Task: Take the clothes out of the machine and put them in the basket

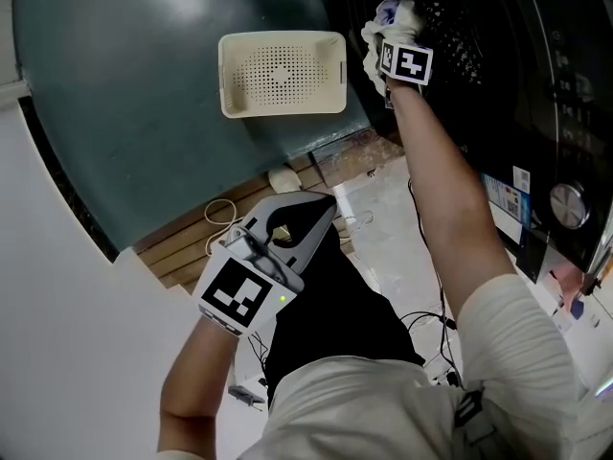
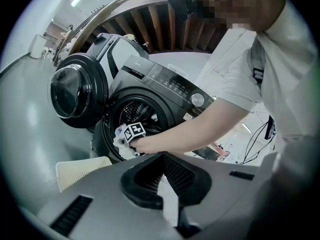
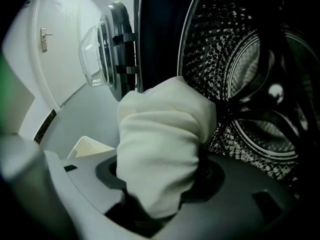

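My right gripper (image 1: 385, 38) reaches into the mouth of the black front-loading washing machine (image 2: 165, 84), shut on a bunched white garment (image 3: 160, 134) that bulges up between its jaws. The garment (image 1: 393, 15) sits at the drum's opening, with the perforated steel drum (image 3: 235, 79) right behind it. A cream perforated basket (image 1: 283, 73) stands on the dark floor to the left of the machine, with nothing in it. My left gripper (image 1: 326, 204) hangs back by my body, well clear of machine and basket; its jaw tips look closed together with nothing held.
The round glass door (image 2: 75, 91) is swung wide open to the machine's left, above the basket (image 2: 80, 170). Wooden slats (image 1: 192, 247), a coil of white cable (image 1: 222, 214) and loose black wires (image 1: 421, 314) lie on the floor near my legs.
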The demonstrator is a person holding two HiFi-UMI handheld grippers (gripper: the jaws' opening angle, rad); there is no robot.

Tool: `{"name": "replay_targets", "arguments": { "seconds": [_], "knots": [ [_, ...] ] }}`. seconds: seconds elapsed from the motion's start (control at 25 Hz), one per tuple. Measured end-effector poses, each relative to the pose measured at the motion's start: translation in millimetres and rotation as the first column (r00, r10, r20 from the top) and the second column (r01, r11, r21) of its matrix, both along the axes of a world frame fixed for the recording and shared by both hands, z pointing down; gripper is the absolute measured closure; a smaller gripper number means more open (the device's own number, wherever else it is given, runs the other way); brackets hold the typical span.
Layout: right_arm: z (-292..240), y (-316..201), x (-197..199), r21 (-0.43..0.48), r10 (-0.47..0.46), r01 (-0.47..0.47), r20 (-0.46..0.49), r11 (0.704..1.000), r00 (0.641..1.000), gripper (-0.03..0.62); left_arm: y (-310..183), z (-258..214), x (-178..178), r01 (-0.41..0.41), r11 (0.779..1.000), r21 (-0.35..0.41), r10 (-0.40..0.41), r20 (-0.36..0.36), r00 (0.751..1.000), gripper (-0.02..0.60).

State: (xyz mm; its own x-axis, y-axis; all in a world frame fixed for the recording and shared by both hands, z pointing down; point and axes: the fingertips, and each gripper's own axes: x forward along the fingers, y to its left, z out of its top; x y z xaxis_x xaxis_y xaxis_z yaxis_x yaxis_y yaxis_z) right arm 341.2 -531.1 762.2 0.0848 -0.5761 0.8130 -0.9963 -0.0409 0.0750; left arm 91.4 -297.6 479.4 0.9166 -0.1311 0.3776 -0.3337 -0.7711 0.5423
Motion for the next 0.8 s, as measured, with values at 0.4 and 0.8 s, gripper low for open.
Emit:
{"name": "replay_targets", "arguments": {
  "seconds": [0.4,0.8],
  "knots": [
    [-49.9,14.4,-10.3,0.093,0.007,-0.005,-0.021,0.996,1.000,0.330,32.7,-12.8,-20.7,0.022,0.999,0.028,-0.021,-0.012,1.000,0.584],
    [-130.7,38.5,-37.8,0.233,-0.064,0.067,-0.022,0.970,0.998,0.330,80.0,-32.0,-41.5,0.043,0.998,0.046,-0.043,-0.015,0.999,0.584]
  ]
}}
